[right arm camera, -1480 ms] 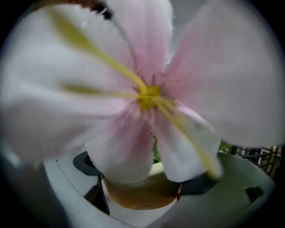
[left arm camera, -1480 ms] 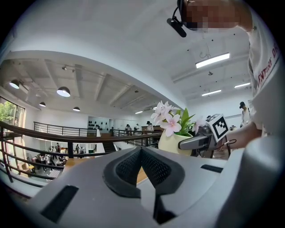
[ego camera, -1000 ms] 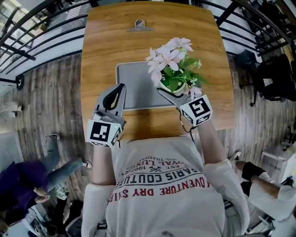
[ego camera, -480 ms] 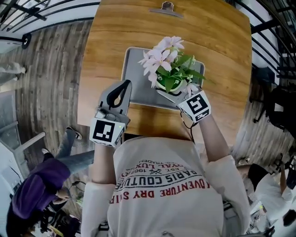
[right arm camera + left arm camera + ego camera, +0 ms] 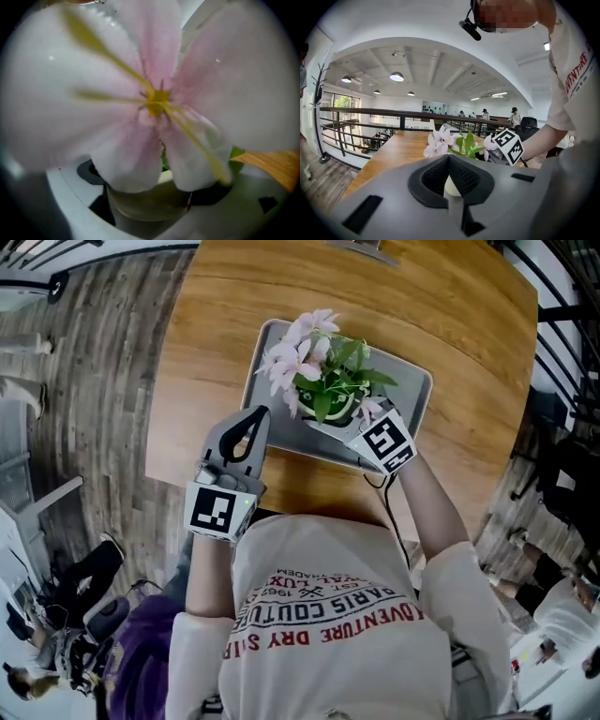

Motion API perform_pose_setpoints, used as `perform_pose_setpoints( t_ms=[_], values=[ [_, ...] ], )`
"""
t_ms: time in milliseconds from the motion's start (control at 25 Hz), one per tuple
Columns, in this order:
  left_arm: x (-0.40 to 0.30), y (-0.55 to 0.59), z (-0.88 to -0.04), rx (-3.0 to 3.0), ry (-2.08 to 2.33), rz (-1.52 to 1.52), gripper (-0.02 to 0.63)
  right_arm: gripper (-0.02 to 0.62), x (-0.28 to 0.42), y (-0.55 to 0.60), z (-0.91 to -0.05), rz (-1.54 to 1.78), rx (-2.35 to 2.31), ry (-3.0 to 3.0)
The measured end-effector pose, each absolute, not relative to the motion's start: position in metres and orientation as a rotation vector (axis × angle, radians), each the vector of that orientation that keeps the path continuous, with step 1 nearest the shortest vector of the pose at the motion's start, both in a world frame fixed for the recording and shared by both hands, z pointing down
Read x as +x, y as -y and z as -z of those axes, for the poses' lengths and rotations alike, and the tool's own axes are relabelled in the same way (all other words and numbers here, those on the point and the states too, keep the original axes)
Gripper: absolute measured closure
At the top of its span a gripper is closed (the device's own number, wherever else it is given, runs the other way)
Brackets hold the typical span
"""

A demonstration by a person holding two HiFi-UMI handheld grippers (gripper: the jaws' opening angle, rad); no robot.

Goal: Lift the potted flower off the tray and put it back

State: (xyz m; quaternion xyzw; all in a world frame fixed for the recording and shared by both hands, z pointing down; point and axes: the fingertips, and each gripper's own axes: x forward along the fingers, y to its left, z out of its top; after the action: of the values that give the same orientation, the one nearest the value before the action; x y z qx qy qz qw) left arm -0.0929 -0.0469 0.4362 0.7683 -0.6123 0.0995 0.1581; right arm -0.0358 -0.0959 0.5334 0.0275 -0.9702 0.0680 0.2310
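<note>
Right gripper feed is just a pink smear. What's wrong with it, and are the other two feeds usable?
Right gripper view: a flower sits right at the lens, out of focus, filling most of the frame; only the pot between the jaws shows below. Left gripper view: sharp, fisheye bends the railing. Head view: sharp, evenly lit, tray clear of glare.

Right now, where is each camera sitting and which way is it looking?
Head view: on the person's head, looking steeply down at the wooden table, grey metal tray and pink potted flower; shirt, forearms, left gripper and right gripper show.
Left gripper view: on the left gripper, looking along its closed, empty jaws across the table at the flower; the person's right arm shows.
Right gripper view: on the right gripper, pressed against a pink blossom, jaws clamping the white pot.
Shared: all three see the potted flower.
</note>
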Motion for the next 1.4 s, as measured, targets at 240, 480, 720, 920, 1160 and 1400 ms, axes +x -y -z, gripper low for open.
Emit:
perform_pose_setpoints(
  t_ms=[240,480,720,920,1160,1400],
  values=[
    [-0.089,0.050,-0.439,2.152,1.780,-0.287,0.594,0.101,-0.038,0.096,-0.540,-0.203,-0.027,2.698],
    [-0.096,0.048,-0.448,2.118,1.788,-0.345,0.594,0.101,-0.042,0.096,-0.544,-0.167,-0.047,2.698],
    [-0.092,0.049,-0.448,2.154,1.762,-0.329,0.594,0.101,-0.040,0.097,-0.543,-0.159,0.030,2.697],
    [-0.082,0.052,-0.430,2.205,1.730,-0.300,0.594,0.101,-0.022,0.098,-0.531,-0.126,0.146,2.675],
    [-0.078,0.051,-0.409,2.365,1.677,-0.307,0.594,0.103,0.013,0.110,-0.501,-0.100,0.447,2.649],
    [-0.074,0.049,-0.380,2.494,1.610,-0.281,0.594,0.107,0.053,0.120,-0.454,-0.164,0.812,2.656]
  ],
)
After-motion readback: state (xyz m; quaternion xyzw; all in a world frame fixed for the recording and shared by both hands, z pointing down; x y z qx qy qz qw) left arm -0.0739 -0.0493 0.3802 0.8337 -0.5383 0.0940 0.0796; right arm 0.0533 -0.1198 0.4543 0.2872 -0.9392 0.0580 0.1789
